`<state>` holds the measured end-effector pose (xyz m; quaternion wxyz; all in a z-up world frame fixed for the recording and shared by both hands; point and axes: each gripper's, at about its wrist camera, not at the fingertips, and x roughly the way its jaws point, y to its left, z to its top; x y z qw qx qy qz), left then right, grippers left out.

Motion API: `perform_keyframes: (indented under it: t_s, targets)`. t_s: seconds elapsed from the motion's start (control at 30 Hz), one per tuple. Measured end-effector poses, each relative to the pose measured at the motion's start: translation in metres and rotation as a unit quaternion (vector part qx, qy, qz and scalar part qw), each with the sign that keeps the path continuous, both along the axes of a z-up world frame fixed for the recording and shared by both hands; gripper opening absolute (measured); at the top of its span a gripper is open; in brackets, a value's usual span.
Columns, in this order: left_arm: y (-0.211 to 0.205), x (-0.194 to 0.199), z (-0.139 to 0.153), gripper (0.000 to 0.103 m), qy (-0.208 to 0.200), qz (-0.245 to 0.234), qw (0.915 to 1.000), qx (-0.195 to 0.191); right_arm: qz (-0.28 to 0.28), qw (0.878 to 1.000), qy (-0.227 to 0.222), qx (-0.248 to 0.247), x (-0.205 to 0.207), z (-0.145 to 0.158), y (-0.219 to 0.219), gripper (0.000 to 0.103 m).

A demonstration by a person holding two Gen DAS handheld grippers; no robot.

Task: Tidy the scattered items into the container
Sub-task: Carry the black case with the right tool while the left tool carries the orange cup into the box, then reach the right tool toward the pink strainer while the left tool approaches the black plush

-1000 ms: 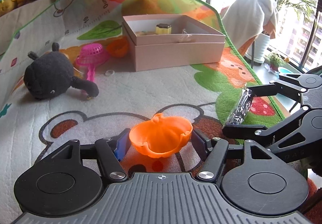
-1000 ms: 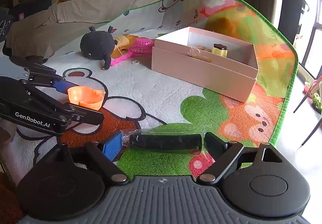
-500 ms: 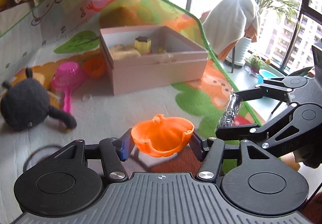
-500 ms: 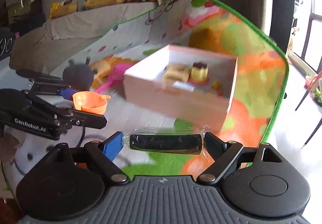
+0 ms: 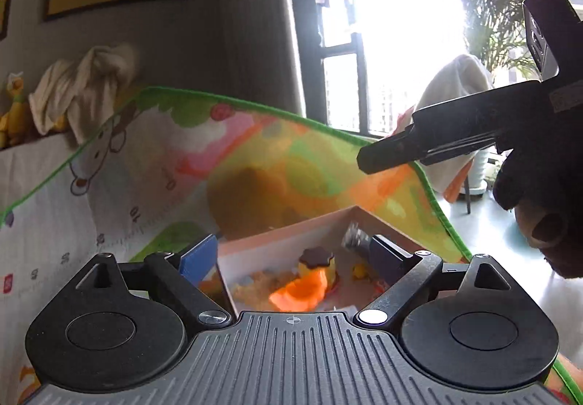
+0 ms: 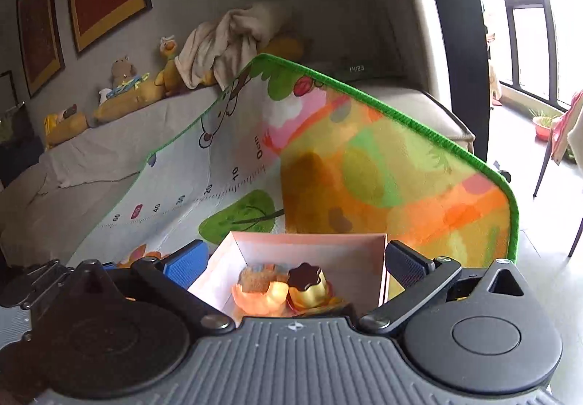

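Orange plastic, the pumpkin cup (image 5: 304,290) lies inside the pink box (image 6: 309,244), just beside the pudding toy (image 6: 308,283) and apart from any pad. It sits there because the left gripper (image 5: 291,259), poised over the box, has just been opening its fingers (image 5: 198,255), which now stand spread with nothing between them. The wrapped black roll (image 5: 359,241) shows blurred at the box's far right. The right gripper (image 6: 295,259), also above the box on the play mat (image 6: 364,164), has likewise just spread wide and empty.
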<state>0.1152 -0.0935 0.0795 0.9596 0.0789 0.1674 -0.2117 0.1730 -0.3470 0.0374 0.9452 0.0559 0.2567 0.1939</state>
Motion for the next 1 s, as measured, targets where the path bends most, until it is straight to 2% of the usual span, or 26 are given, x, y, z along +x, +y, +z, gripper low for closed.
perform_keyframes:
  t_s: [0.13,0.33,0.47,0.53,0.63,0.7,0.87,1.0]
  targets:
    - [0.036,-0.027,-0.020,0.097,0.044,0.025,0.9987,-0.005,-0.002,0.999,-0.018,-0.042,-0.017,-0.018,0.018,0.103]
    - [0.088,-0.065,-0.047,0.098,0.098,0.074,0.9919,-0.030,0.051,0.996,-0.031,-0.066,-0.061,-0.030,0.063,0.103]
    - [0.115,-0.081,-0.061,0.100,0.107,0.130,0.9850,-0.040,0.088,0.994,-0.002,-0.064,-0.105,-0.052,0.093,0.103]
    - [0.128,-0.080,-0.065,0.100,0.118,0.154,0.9798,-0.047,0.119,0.990,0.009,-0.077,-0.126,-0.064,0.109,0.103]
    - [0.141,-0.080,-0.064,0.100,0.132,0.170,0.9749,-0.058,0.153,0.980,-0.009,-0.126,-0.159,-0.078,0.133,0.103]
    - [0.142,-0.081,-0.059,0.100,0.125,0.161,0.9769,-0.063,0.153,0.977,-0.020,-0.146,-0.172,-0.083,0.141,0.103]
    - [0.124,-0.070,-0.040,0.100,0.085,0.108,0.9881,-0.070,0.146,0.975,-0.041,-0.164,-0.186,-0.084,0.140,0.103]
    - [0.109,-0.057,-0.045,0.100,0.075,0.108,0.9908,-0.031,0.148,0.968,-0.069,-0.192,-0.178,-0.064,0.136,0.088]
